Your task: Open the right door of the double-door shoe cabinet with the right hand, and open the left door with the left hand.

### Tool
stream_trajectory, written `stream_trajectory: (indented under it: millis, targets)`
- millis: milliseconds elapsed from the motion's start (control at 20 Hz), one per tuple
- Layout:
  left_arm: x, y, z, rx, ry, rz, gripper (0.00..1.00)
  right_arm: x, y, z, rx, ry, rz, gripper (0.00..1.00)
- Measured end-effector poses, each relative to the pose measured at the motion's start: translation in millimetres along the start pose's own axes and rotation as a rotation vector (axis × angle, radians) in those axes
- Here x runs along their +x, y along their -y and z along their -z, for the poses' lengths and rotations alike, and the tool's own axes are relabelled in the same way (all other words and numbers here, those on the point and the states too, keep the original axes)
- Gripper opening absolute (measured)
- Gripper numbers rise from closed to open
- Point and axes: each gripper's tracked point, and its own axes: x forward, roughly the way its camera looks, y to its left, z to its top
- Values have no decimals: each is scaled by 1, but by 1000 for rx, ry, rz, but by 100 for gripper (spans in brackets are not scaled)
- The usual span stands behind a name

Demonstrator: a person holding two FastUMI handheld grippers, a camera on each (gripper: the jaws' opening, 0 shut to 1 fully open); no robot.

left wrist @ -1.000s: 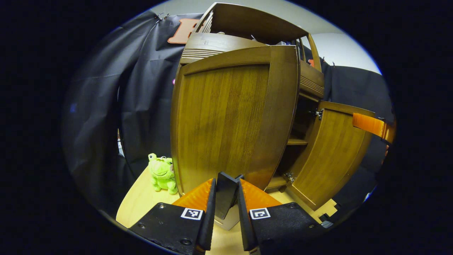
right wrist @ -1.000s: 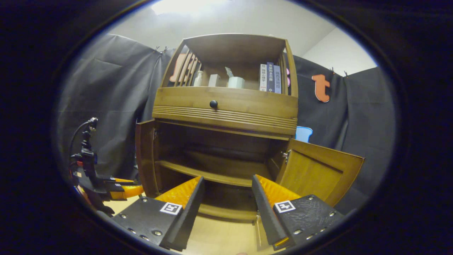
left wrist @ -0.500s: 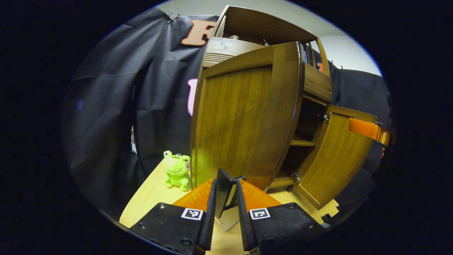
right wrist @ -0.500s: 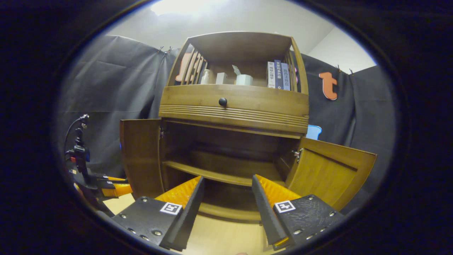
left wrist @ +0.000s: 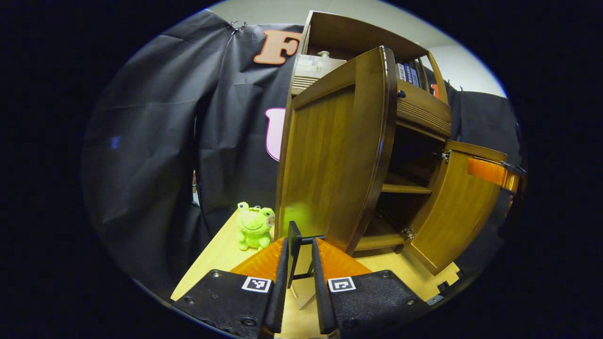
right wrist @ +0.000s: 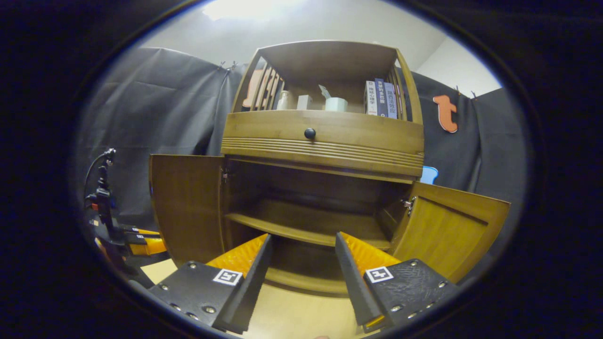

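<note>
Gripping: a dark handle (left wrist: 296, 254) at the lower edge of the left door (left wrist: 335, 155) is clamped between the narrowly set fingers of the left gripper (left wrist: 298, 263), as seen in the left gripper view.
Left door: swung well out from the shoe cabinet (right wrist: 325, 141) and seen nearly edge-on in the left gripper view; in the right gripper view (right wrist: 187, 202) it stands open at the cabinet's left side.
Right door: shown open in the right gripper view (right wrist: 452, 235), hinged at the cabinet's right side and angled outward; in the left gripper view (left wrist: 452, 207) it is seen beyond the left door.
Right gripper: its jaws are held wide apart around nothing (right wrist: 301, 263), in front of the open lower compartment, apart from both doors.
Interior: a wooden shelf (right wrist: 306, 230) is seen across the open compartment.
Upper part: a drawer with a dark knob (right wrist: 309, 133) sits above the doors; books (right wrist: 380, 98) and small containers are stood on the top shelf.
Table: a light wooden surface (left wrist: 212, 263) carries the cabinet.
Toy: a green plush frog (left wrist: 254, 225) is placed on the table just beside the left door.
</note>
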Motion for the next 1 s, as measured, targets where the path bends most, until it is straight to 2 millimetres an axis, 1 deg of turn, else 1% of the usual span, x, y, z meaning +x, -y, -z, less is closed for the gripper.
stream_trajectory:
  millis: [50,150,200,250,300,350,400,550,650,850,900,1000]
  targets:
    - [-2,-3,0,5,0,-7,29,-1,0,0,4,-1,0,83]
    - [-4,-9,0,16,2,-16,27,0,-1,2,12,-2,-2,83]
    - [-5,-11,-1,14,5,-17,25,0,-1,2,15,-3,-2,80]
    - [-6,-14,-1,9,7,-18,25,0,-2,2,14,-3,-3,80]
    - [-7,-19,-2,6,9,-26,17,1,-3,2,11,-3,-4,80]
    - [-7,-25,-2,5,10,-39,17,1,-3,3,7,-4,-4,80]
    - [-8,-31,-2,4,11,-51,25,2,-3,4,3,-6,-3,80]
    - [-11,-48,-4,-10,11,-92,25,7,-6,6,15,-12,-11,80]
    - [-13,-59,-5,-10,14,-118,25,10,-11,6,25,-14,-24,80]
    - [-23,-79,-8,-34,26,-162,25,16,-23,4,18,-12,-51,80]
    - [-25,-83,-8,-47,31,-170,25,16,-26,4,14,-11,-58,80]
    - [-28,-82,-10,-85,45,-168,26,16,-30,4,4,-9,-66,80]
